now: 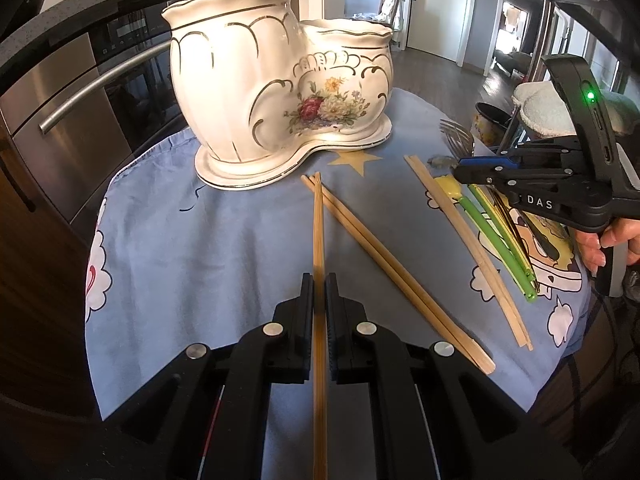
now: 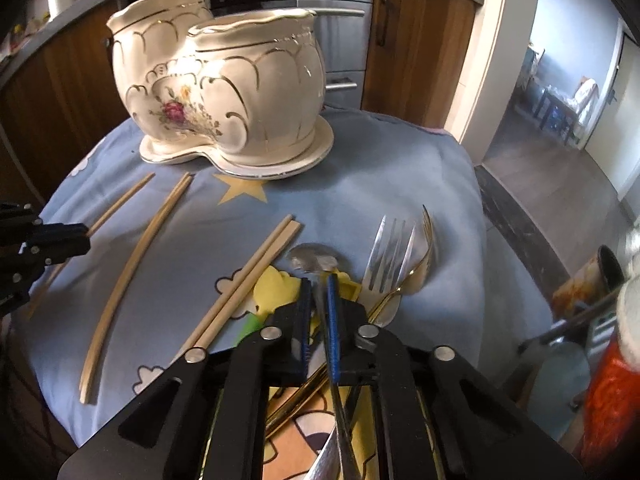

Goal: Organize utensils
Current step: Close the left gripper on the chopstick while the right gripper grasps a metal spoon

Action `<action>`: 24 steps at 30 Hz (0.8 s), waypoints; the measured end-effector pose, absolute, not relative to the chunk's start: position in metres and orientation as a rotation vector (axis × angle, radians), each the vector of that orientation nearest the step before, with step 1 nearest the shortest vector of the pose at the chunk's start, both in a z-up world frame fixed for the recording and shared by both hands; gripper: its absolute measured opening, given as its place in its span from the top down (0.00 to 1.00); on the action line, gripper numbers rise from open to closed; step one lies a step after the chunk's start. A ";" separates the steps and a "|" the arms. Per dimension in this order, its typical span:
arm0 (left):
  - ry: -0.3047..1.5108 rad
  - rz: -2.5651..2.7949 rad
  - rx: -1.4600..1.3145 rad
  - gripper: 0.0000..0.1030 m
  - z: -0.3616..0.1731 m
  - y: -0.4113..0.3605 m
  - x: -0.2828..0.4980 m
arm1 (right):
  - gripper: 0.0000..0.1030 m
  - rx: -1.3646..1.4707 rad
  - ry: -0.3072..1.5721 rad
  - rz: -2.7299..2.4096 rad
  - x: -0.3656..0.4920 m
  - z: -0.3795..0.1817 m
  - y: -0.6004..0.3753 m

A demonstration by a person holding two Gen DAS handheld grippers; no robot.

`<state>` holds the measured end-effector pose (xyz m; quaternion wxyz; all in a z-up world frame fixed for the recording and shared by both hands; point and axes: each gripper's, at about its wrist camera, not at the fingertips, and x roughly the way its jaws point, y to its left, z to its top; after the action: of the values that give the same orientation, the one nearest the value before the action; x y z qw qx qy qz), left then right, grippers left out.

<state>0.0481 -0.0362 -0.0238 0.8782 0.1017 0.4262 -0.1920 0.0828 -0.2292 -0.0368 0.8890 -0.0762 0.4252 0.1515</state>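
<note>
Left wrist view: left gripper [image 1: 319, 280] low over blue cartoon cloth [image 1: 224, 240], jaws clamped on ribbed wooden chopstick [image 1: 318, 220] pointing at glossy cream ceramic holder [image 1: 256, 92], two scalloped gilt-trimmed compartments. Chopstick pair [image 1: 384, 264] lies beside.

Right wrist view: right gripper [image 2: 319, 284] level, blue-padded jaws pinching steel spoon [image 2: 314, 262] by handle. Silver fork [image 2: 390, 252] just right, on cloth.
</note>
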 end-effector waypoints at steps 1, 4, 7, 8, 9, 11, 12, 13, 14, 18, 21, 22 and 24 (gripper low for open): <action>0.887 -0.401 0.210 0.94 -0.023 -0.036 0.048 | 0.95 -0.157 0.871 0.317 0.082 -0.034 -0.230; 0.863 -0.407 0.202 0.94 -0.020 -0.034 0.046 | 0.95 -0.156 0.832 0.313 0.074 -0.026 -0.231; 0.823 -0.410 0.189 0.94 -0.013 -0.030 0.043 | 0.95 -0.150 0.776 0.320 0.063 -0.014 -0.234; 0.805 -0.416 0.180 0.94 -0.010 -0.028 0.042 | 0.95 -0.144 0.756 0.323 0.059 -0.010 -0.235; 0.790 -0.418 0.175 0.94 -0.007 -0.027 0.041 | 0.95 -0.135 0.736 0.327 0.055 -0.006 -0.237; 0.768 -0.415 0.169 0.94 -0.003 -0.024 0.040 | 0.95 -0.118 0.696 0.340 0.046 0.004 -0.239; 0.763 -0.415 0.167 0.94 -0.001 -0.023 0.040 | 0.95 -0.118 0.672 0.346 0.040 0.009 -0.239; 0.755 -0.413 0.166 0.94 0.001 -0.022 0.040 | 0.95 -0.119 0.658 0.349 0.038 0.012 -0.239; 0.750 -0.413 0.166 0.94 0.003 -0.020 0.041 | 0.95 -0.119 0.639 0.355 0.034 0.017 -0.239; 0.735 -0.414 0.159 0.94 0.009 -0.016 0.040 | 0.95 -0.123 0.615 0.373 0.031 0.026 -0.237; 0.739 -0.417 0.158 0.94 0.007 -0.017 0.039 | 0.95 -0.130 0.641 0.369 0.037 0.017 -0.234; 0.743 -0.419 0.158 0.94 0.006 -0.017 0.039 | 0.95 -0.123 0.669 0.373 0.041 0.011 -0.235; 0.751 -0.425 0.159 0.94 0.004 -0.018 0.039 | 0.95 -0.103 0.716 0.392 0.047 -0.002 -0.234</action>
<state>0.0385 -0.0183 0.0035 0.9052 0.0771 0.3638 -0.2057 0.0472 -0.2342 -0.0022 0.9166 -0.0499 0.3481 0.1904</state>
